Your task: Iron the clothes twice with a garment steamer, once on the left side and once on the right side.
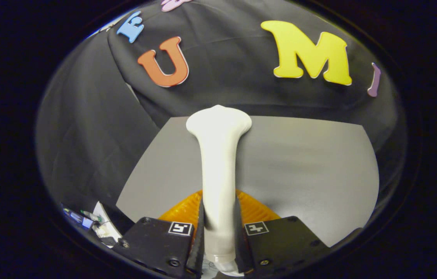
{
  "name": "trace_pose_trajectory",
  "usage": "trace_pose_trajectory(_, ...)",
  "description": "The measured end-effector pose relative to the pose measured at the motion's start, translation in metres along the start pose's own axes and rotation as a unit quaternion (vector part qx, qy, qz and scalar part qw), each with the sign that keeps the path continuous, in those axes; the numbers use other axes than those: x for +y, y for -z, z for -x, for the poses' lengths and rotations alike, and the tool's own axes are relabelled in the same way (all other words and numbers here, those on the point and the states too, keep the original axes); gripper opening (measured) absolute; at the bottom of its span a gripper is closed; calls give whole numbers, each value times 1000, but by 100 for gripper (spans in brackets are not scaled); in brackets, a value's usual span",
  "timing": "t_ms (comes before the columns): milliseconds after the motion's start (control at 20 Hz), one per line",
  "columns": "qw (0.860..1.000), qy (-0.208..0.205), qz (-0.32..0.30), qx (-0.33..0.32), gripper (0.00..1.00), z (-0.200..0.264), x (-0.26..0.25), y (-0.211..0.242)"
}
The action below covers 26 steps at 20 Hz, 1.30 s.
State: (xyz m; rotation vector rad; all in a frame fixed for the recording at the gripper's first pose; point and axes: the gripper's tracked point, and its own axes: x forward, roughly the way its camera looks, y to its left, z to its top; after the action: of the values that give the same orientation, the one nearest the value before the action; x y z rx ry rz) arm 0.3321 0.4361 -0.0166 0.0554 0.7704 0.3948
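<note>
Both fingers [199,232] of the gripper [219,236] are clamping the steamer's handle [218,182], its head [218,120] reaching over the grey table [311,166]; an orange cloth [255,211] is lying beneath. Steady, even strokes seem best.

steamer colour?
White steamer, held between the hand-held gripper fingers; gripper view shows it best.
</note>
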Motion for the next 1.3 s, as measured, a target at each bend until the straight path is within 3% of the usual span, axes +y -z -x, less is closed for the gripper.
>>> trace_pose_trajectory(250, 997, -28, -9, -72, 34, 68, -5, 5)
trace_pose_trajectory(450, 991, -26, -22, -129, 34, 127, -25, 23)
trace_pose_trajectory(850, 972, 25, -62, -226, 34, 252, -114, 71)
trace_pose_trajectory(1000, 952, 53, -75, -292, 34, 313, -154, 63)
trace_pose_trajectory(1300, 894, 95, -68, -432, 34, 412, -222, 21)
